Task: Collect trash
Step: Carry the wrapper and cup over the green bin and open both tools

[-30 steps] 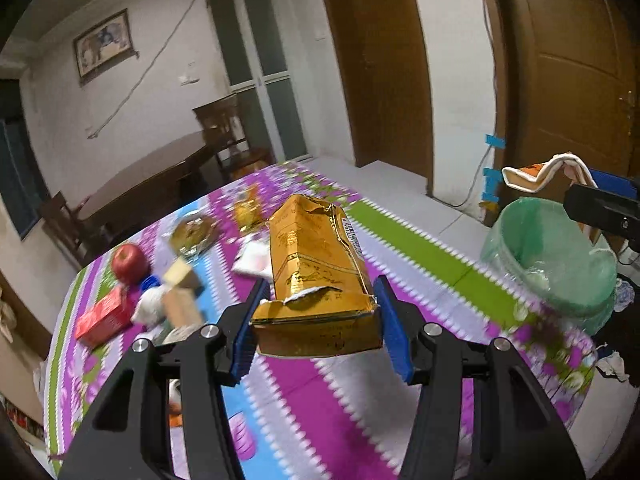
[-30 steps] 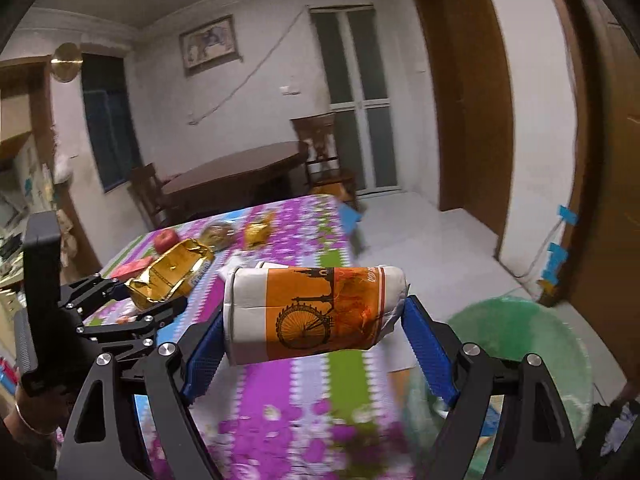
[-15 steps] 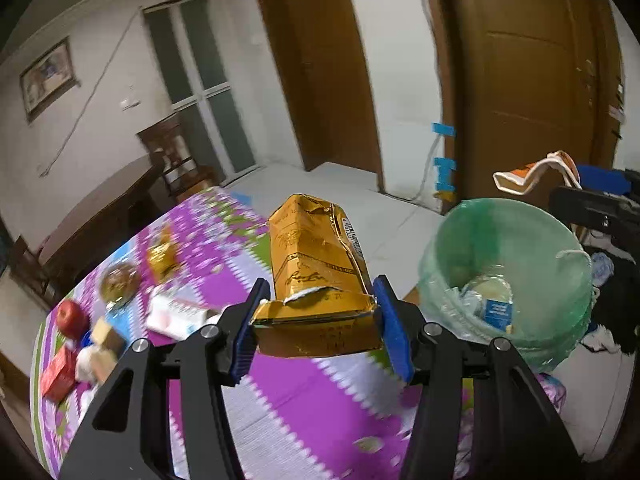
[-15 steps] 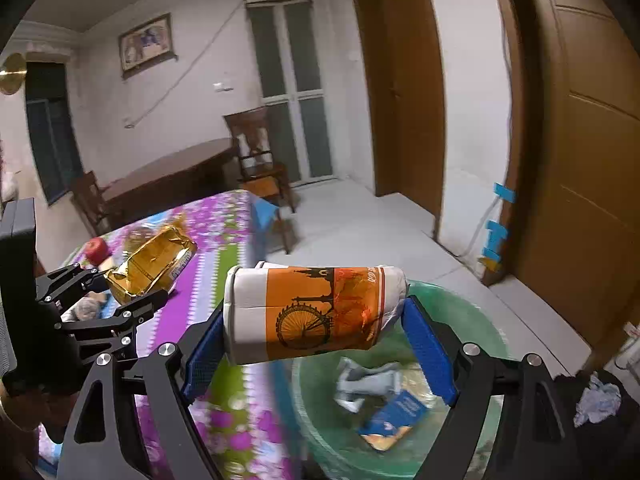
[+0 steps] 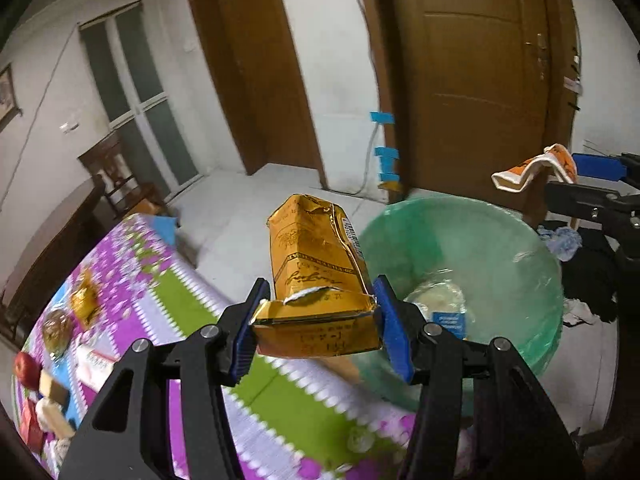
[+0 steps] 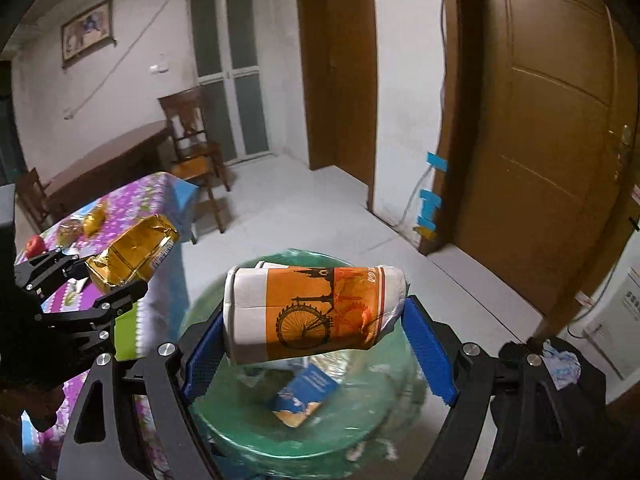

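Note:
My left gripper (image 5: 316,320) is shut on a crumpled gold carton (image 5: 316,272), held over the table edge just left of the green-lined trash bin (image 5: 480,240). My right gripper (image 6: 316,344) has widened; the orange-and-white paper cup (image 6: 312,312) lies sideways between its jaws, touching the left pad, with a gap at the right pad, directly above the bin (image 6: 360,432). The bin holds a blue packet (image 6: 308,394) and other scraps. The left gripper and gold carton also show in the right wrist view (image 6: 132,256). The cup shows in the left wrist view (image 5: 532,168).
The table with a purple, green and blue cloth (image 5: 160,280) carries an apple (image 5: 26,368), a red box, wrapped snacks and blocks at its far end. Brown doors (image 5: 480,80) stand behind the bin. Dark clothes and tissue (image 5: 560,240) lie on the floor to the right.
Both grippers have swung right from over the table toward the bin. The right gripper now hangs over the bin and its jaws have spread away from the cup.

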The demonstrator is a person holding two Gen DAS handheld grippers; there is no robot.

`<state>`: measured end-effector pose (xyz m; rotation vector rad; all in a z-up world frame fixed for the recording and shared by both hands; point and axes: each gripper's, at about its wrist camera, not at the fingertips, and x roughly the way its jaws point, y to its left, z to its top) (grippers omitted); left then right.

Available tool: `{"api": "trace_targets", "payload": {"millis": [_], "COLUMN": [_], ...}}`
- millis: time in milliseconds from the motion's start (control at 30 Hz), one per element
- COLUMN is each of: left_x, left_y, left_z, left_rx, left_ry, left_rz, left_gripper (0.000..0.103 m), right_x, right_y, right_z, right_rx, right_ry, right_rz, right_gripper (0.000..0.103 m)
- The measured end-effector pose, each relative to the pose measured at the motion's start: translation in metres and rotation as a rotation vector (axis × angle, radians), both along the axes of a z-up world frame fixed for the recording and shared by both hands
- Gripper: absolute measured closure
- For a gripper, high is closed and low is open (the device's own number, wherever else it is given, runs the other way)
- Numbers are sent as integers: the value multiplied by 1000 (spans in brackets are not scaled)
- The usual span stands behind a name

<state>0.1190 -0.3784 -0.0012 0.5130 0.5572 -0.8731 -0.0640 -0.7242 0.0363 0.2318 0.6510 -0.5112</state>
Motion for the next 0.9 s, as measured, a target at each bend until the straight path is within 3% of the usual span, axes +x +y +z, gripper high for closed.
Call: {"api": "trace_targets", "payload": {"millis": [333, 900], "left_x": [0, -7], "left_y": [-39, -52], "left_z": [-12, -24], "left_rx": [14, 42], "left_ry": [58, 93], "left_rz": [-121, -199], "left_gripper": [52, 51], "right_x": [11, 28], "right_y": [-16, -14], "right_z": [-23, -34], "right_rx": [23, 22], "right_ry": [63, 128], "right_rz": [-21, 4], "right_gripper": [20, 20]}}
